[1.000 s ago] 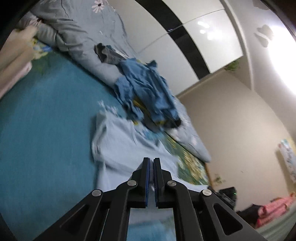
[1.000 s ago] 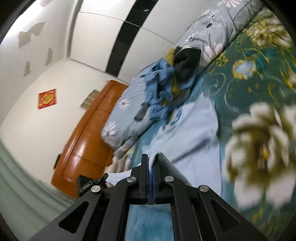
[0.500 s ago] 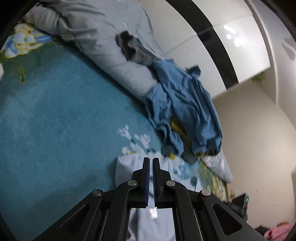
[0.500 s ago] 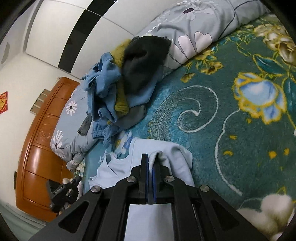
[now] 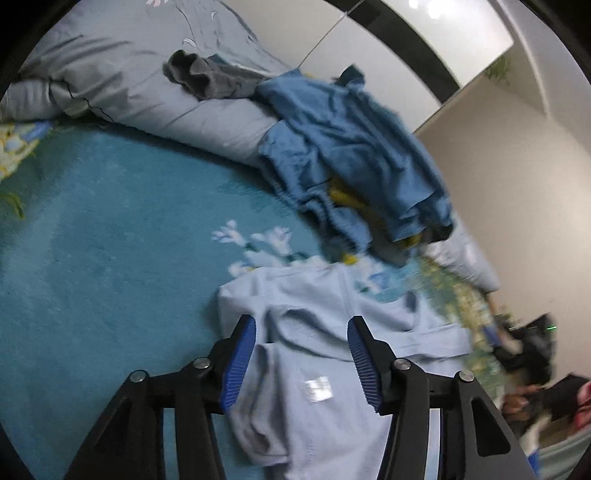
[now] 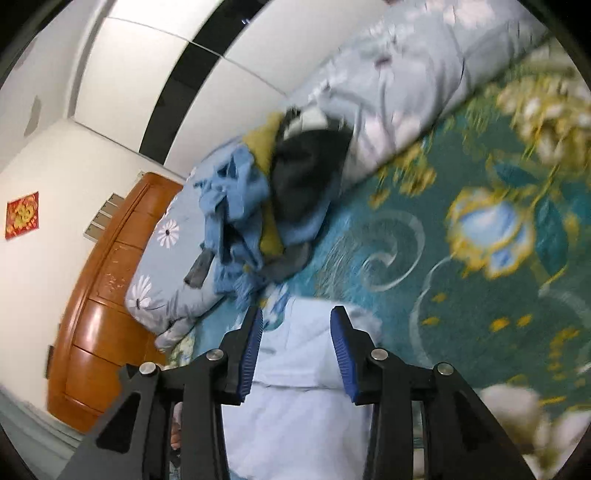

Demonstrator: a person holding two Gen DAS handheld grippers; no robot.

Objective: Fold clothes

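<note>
A light blue garment (image 5: 317,373) lies on the teal floral bedspread (image 5: 110,258), partly folded, its collar end toward the pile. My left gripper (image 5: 301,334) is open just above it, holding nothing. In the right wrist view the same garment (image 6: 295,387) lies under my right gripper (image 6: 297,325), which is also open and empty. A pile of unfolded clothes (image 5: 354,147), blue, yellow and dark, rests against the grey quilt (image 5: 147,81); it also shows in the right wrist view (image 6: 266,206).
A rolled grey floral quilt (image 6: 424,81) runs along the far side of the bed. A wooden headboard (image 6: 103,295) stands at the left of the right wrist view. White wardrobe doors (image 5: 424,33) are behind. Dark items (image 5: 535,354) lie beyond the bed edge.
Both grippers were shut on the light blue garment, carried it toward the clothes pile and laid it down. Both have now opened and let it go.
</note>
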